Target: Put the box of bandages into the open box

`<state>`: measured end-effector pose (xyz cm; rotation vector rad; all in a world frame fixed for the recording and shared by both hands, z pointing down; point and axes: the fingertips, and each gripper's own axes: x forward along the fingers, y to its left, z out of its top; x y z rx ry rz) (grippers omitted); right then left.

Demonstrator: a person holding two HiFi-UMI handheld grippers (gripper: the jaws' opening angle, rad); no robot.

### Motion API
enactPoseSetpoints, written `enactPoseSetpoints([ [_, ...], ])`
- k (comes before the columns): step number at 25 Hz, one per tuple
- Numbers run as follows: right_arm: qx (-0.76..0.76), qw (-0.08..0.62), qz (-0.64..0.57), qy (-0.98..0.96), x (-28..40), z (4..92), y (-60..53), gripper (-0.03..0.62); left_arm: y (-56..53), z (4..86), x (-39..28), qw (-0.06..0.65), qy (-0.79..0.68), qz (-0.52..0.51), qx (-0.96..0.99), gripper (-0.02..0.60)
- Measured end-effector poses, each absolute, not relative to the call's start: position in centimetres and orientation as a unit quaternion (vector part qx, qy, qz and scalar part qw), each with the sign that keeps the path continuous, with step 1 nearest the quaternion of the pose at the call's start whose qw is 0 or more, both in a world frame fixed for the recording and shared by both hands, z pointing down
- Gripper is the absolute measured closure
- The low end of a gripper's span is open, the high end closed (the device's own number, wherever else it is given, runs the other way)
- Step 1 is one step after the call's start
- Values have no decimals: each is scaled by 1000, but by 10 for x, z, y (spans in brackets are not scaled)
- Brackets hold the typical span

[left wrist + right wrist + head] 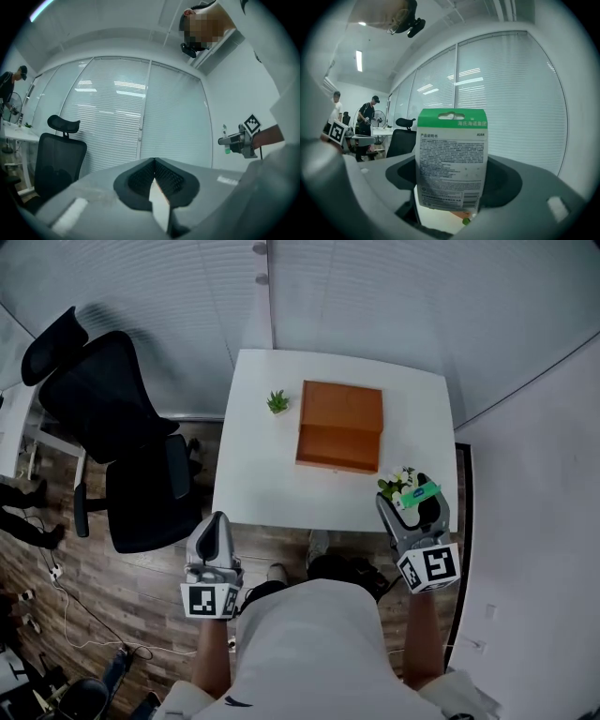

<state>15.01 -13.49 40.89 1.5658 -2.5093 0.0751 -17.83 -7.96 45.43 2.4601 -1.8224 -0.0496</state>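
Holding the bandage box (451,159) upright, our right gripper (415,502) has its fingers spread wide and pressed on the flat carton's two faces. The green hang-tab end points away from the hand along the fingers. It hovers over the surface's (251,495) near right corner, just beside a small pot of flowers (397,481). The wooden box (339,426) lies at about 11 o'clock from that gripper, mid-surface, its long side running across us. It shows as two smooth orange-brown slabs, which we take for a lid folded back. Our right hand is plainly the nearer one. Our left gripper (217,521) hangs off the near edge at 7 o'clock from the wooden box, its ribbed fingers closed together on nothing. A tiny green plant (277,401) sits at the wooden box's 9 o'clock. Glossy printed card meets hard wood on a plain white top.
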Motion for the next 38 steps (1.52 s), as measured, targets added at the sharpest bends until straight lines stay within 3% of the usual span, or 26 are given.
enactPoseSetpoints([
  [10, 484, 304, -160, -805, 120, 444, -217, 223, -90, 457, -181, 41, -624, -11, 780, 575],
  [20, 338, 533, -368, -683, 76, 556, -269, 223, -91, 458, -187, 42, -638, -6, 769, 575],
  [28, 326, 576, -359, -658, 68, 587, -292, 220, -91, 463, -184, 45, -636, -2, 770, 576],
  [31, 329, 575, -336, -669, 67, 586, -294, 159, -91, 461, -184, 44, -637, -3, 769, 575],
  [38, 334, 569, -333, -673, 69, 581, -289, 155, -90, 462, -185, 46, -637, -4, 770, 575],
])
